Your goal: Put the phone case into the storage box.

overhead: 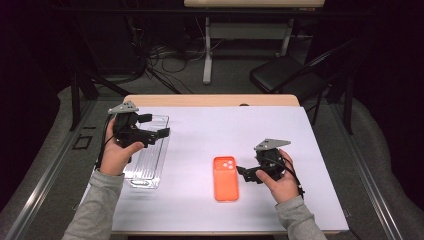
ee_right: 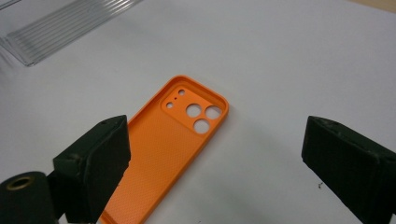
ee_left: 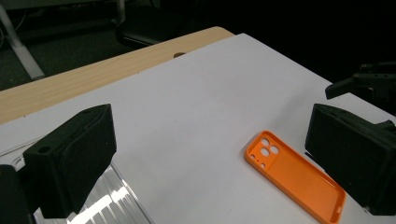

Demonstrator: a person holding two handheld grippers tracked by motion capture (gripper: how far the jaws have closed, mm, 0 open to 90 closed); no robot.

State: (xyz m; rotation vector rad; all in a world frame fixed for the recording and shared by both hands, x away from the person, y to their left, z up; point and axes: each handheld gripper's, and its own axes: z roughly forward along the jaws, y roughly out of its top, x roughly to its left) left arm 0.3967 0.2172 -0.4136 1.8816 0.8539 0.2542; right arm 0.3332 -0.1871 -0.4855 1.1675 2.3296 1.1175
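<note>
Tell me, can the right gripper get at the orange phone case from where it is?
Probably yes. The right gripper is open just beside the case, which lies alone on the white table with nothing between them.

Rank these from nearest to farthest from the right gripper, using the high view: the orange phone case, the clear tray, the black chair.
1. Phone case: just left of the right gripper, on the white table.
2. Tray: at the table's left side, under the left gripper.
3. Chair: on the floor beyond the table's far edge.
</note>
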